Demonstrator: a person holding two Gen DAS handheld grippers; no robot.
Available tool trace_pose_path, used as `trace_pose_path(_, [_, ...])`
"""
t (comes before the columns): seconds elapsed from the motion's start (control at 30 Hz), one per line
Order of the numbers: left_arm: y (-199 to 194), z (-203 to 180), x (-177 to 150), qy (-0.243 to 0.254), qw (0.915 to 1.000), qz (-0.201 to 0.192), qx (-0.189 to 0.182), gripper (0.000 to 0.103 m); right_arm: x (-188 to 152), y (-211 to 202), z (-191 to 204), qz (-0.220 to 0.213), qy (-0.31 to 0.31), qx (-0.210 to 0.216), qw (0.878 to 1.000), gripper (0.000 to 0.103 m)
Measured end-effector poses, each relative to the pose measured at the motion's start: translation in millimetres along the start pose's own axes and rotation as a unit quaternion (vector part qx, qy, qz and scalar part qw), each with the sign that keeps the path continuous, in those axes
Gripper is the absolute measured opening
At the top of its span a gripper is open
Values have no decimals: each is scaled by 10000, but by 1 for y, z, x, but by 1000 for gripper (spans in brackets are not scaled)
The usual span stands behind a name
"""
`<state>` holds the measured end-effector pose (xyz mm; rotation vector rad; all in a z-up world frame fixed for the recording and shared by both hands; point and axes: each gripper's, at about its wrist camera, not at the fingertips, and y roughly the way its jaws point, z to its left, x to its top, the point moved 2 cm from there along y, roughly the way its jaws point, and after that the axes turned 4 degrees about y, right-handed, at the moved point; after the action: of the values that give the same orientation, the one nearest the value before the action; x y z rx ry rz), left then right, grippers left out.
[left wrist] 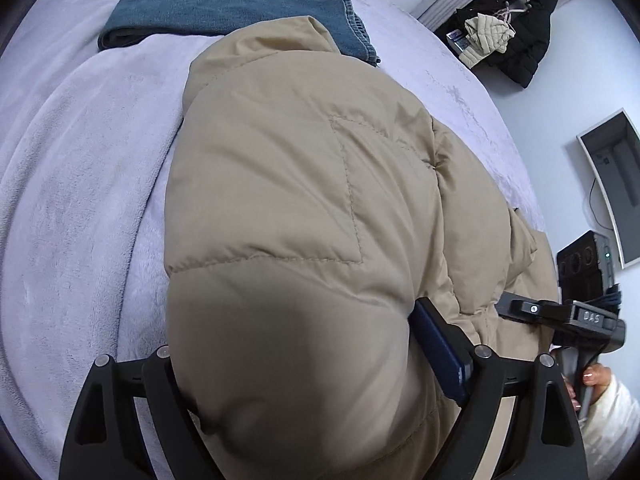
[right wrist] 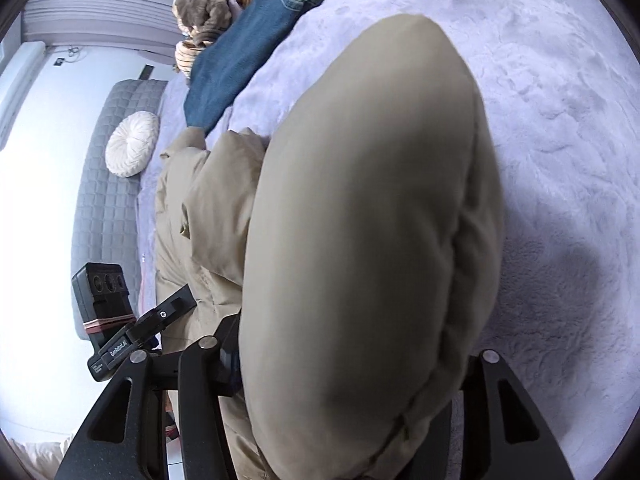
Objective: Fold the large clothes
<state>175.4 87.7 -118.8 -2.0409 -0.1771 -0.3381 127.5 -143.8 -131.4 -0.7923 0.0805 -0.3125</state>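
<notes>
A tan puffer jacket (left wrist: 304, 208) lay across a lilac blanket (left wrist: 80, 184) on the bed, bunched into thick padded folds. The left gripper (left wrist: 292, 364) stood wide around one bulging fold, its blue-padded finger (left wrist: 440, 356) lying against the fabric on one side; the other finger was hidden under the jacket, so whether the jaws pressed on it could not be told. In the right wrist view the right gripper (right wrist: 352, 384) likewise straddled a swollen roll of the jacket (right wrist: 368, 220), which filled the gap between its jaws and hid the pads; a grip could not be confirmed there either. Both grippers were close together at the near edge of the jacket. Folded jeans (left wrist: 224, 4) lay further up the blanket, touching the jacket's far end. No containers showed; dark clothes (left wrist: 516, 36) were heaped off the bed by the wall.
</notes>
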Motion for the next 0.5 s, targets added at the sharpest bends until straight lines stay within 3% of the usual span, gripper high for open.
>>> trace_pose_path(0.13, [-2,-10,-1,45,9999,-26,133,91,7,-19,7,-124,12,-563,9983,63])
trace_pose_path(0.17, [-4,-9,-1,37,9999,-24,158,91,5,-18,15,-241,-5,-741,9970,63])
trace_pose_path(0.3, [-10,-12,-6,22,9997,-13,259,91,-10,-78,38,-1050,-280,-1471,9831,63])
trace_pose_path(0.4, [-11,-15,-1,16,9995,20,326,91,-21,-113,43,-1479,-501,-1272,9795,63])
trace_pose_path(0.5, [-10,-16,1,23,9994,24,357,92,-25,-105,54,-1253,-654,-1069,9842,63])
